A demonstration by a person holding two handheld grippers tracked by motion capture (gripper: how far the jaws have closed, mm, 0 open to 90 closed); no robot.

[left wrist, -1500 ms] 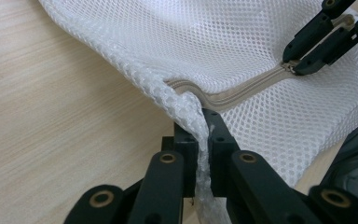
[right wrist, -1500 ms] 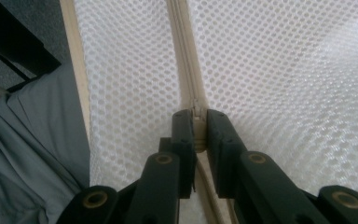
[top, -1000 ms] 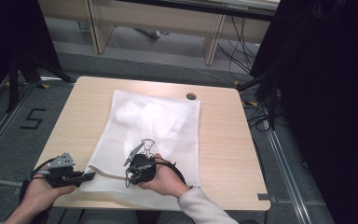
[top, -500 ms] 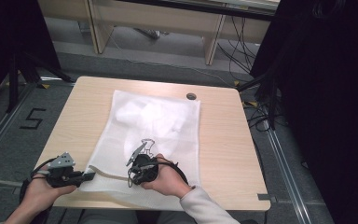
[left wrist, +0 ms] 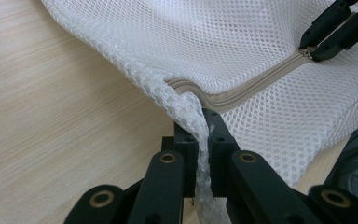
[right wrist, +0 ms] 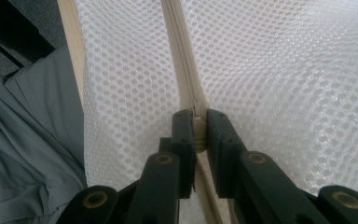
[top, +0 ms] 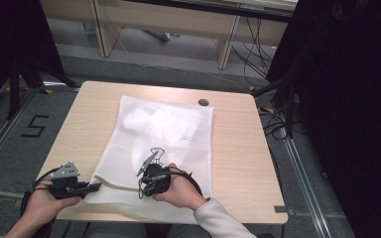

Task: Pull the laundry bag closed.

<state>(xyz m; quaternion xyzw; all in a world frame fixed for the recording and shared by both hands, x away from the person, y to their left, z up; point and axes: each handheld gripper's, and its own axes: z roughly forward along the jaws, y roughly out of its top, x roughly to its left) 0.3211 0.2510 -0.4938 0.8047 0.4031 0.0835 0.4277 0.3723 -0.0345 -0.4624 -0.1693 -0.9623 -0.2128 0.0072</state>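
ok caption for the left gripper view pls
Left gripper pinches the mesh bag's corner while the right gripper grips its zipper.

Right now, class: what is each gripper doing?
Left gripper: closed on the mesh bag's corner edge.
Right gripper: closed on the zipper pull.

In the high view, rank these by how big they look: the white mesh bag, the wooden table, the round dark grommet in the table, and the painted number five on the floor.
Largest to smallest as they look in the high view:
1. Light wooden table
2. White mesh laundry bag
3. Painted number five on the grey floor
4. Small round dark grommet in the tabletop
The five lies lower than the tabletop, so it looks slightly small.
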